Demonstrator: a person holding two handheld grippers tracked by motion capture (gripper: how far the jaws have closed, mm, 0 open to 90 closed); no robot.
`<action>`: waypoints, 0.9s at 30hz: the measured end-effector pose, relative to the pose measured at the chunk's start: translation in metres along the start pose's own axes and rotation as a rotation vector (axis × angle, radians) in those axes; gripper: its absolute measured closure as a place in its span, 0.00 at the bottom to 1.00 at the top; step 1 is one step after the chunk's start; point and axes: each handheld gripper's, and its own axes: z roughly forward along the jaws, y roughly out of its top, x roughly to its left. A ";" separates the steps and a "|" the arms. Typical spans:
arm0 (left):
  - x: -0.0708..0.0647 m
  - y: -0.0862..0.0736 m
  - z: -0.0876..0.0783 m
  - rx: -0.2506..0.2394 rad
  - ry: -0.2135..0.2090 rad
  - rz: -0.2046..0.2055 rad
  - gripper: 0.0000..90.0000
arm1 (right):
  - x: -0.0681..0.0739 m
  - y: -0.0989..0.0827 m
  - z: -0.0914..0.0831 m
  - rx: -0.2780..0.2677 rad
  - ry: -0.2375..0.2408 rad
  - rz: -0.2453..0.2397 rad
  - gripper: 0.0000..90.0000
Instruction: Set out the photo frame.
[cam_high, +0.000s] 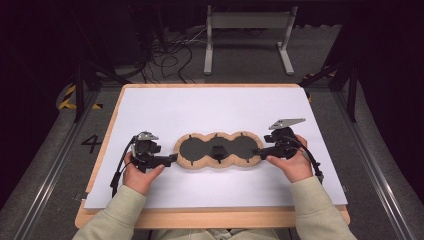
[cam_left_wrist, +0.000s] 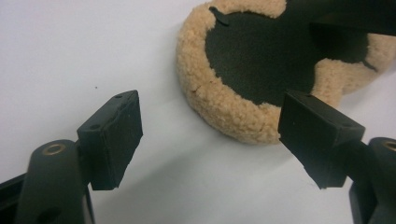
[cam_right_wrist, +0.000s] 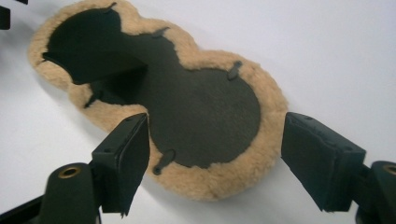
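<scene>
1. The fleece pad (cam_high: 218, 150) is lying mid-table on the white sheet (cam_high: 210, 112), its far lobe getting cropped in the left gripper view.
2. The left gripper (cam_high: 173, 158) is gaping at 9 o'clock.
3. The right gripper (cam_high: 256, 151) is gaping at 3 o'clock, pinching nothing.

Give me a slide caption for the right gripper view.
Open right gripper poised over one end of a three-lobed fleece-edged pad lying on the white table.

The pad (cam_high: 218, 150) has a tan, fleecy border around three joined charcoal-black rounds with small black tabs. It lies on a white sheet (cam_high: 210, 107) over a pale wood worktop (cam_high: 210, 217). Both hand-held grippers, left (cam_high: 172, 159) and right (cam_high: 256, 151), are black, with grey plates on top. The person's sleeves (cam_high: 117, 215) are cream.
</scene>
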 end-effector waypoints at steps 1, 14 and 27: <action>0.001 0.000 0.003 0.010 -0.002 -0.019 0.24 | -0.005 -0.003 0.003 0.015 -0.004 0.025 0.27; 0.004 0.001 0.022 0.063 -0.080 -0.104 0.23 | -0.021 -0.016 0.029 0.054 0.040 0.176 0.20; 0.002 0.005 0.030 0.069 -0.113 -0.139 0.16 | -0.020 -0.016 0.046 0.077 0.071 0.211 0.15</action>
